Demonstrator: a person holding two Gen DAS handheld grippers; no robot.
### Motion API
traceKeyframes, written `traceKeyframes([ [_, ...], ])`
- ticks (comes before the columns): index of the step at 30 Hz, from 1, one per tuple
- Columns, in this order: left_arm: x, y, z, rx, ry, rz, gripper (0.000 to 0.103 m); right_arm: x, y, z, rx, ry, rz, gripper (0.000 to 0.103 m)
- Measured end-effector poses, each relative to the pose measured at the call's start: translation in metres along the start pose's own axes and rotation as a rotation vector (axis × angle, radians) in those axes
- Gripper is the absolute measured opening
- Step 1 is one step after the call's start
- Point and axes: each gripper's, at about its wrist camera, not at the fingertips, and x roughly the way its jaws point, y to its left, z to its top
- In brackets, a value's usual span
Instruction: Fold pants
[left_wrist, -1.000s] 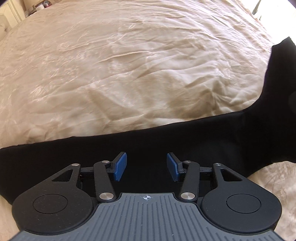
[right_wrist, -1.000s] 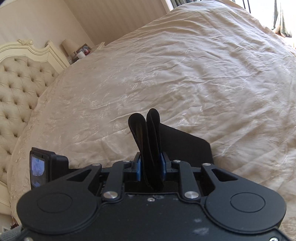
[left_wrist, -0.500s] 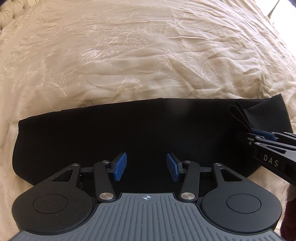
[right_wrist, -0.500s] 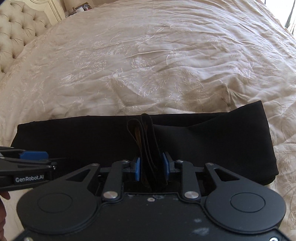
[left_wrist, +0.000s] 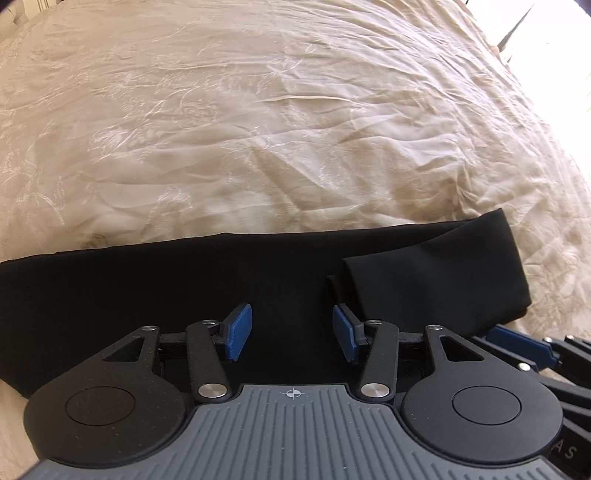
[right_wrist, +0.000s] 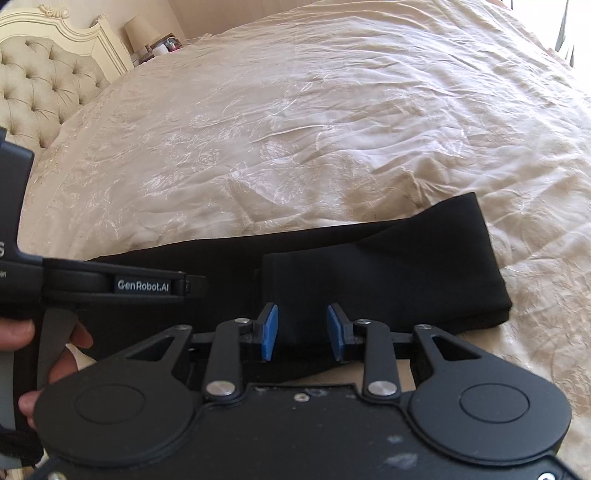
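Pants (left_wrist: 184, 291) lying folded along bed (left_wrist: 295, 129); right gripper (right_wrist: 301, 332) opening, nothing pinched; left gripper (left_wrist: 291, 332) gaping, empty. Risking loose top flap (right_wrist: 314, 280) snagging on withdrawing fingers, undoing fold.

Beyond the black pants (left_wrist: 184, 295) you had wide bare bedspread (left_wrist: 277, 129) to pass over. Your left gripper (right_wrist: 110, 286) crowded the space just left of your right gripper (right_wrist: 302, 332). The tufted headboard (right_wrist: 40, 88) closed off the far left.
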Motion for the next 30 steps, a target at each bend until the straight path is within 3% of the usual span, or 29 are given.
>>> traceKeyframes([
  [6, 0.020, -0.055, 0.003, 0.089, 0.009, -0.018, 0.047, -0.011, -0.048, -0.007, 0.049, 0.020, -0.053, 0.031],
  [9, 0.042, -0.070, -0.004, 0.152, 0.042, 0.034, 0.047, -0.011, -0.069, -0.004, 0.067, 0.023, -0.065, 0.030],
  [12, 0.066, -0.065, -0.013, 0.158, 0.094, 0.121, 0.049, -0.009, -0.084, 0.006, 0.069, 0.015, -0.065, 0.029],
  [15, 0.066, -0.053, -0.012, 0.100, 0.095, 0.092, 0.049, -0.003, -0.097, 0.021, 0.067, 0.004, -0.052, 0.029],
  [18, 0.065, -0.053, -0.009, 0.103, 0.101, 0.115, 0.049, 0.013, -0.108, 0.036, 0.055, 0.006, -0.053, 0.029],
  [19, 0.065, -0.053, -0.008, 0.102, 0.103, 0.121, 0.049, 0.021, -0.113, 0.039, 0.061, 0.020, -0.056, 0.025],
  [20, 0.065, -0.055, -0.008, 0.099, 0.104, 0.129, 0.049, 0.030, -0.119, 0.040, 0.078, 0.042, -0.062, 0.011],
  [21, 0.065, -0.055, -0.008, 0.095, 0.105, 0.134, 0.049, 0.040, -0.126, 0.040, 0.099, 0.076, -0.074, 0.004],
  [22, 0.065, -0.056, -0.008, 0.093, 0.105, 0.141, 0.050, 0.049, -0.133, 0.039, 0.116, 0.106, -0.092, 0.002],
  [24, 0.066, -0.057, -0.009, 0.093, 0.105, 0.149, 0.050, 0.066, -0.150, 0.034, 0.156, 0.153, -0.118, 0.001],
  [26, 0.067, -0.058, -0.007, 0.097, 0.106, 0.157, 0.051, 0.068, -0.159, 0.033, 0.196, 0.157, -0.091, 0.001],
  [30, 0.067, -0.059, -0.004, 0.099, 0.113, 0.167, 0.052, 0.048, -0.155, 0.046, 0.178, 0.095, -0.059, 0.002],
])
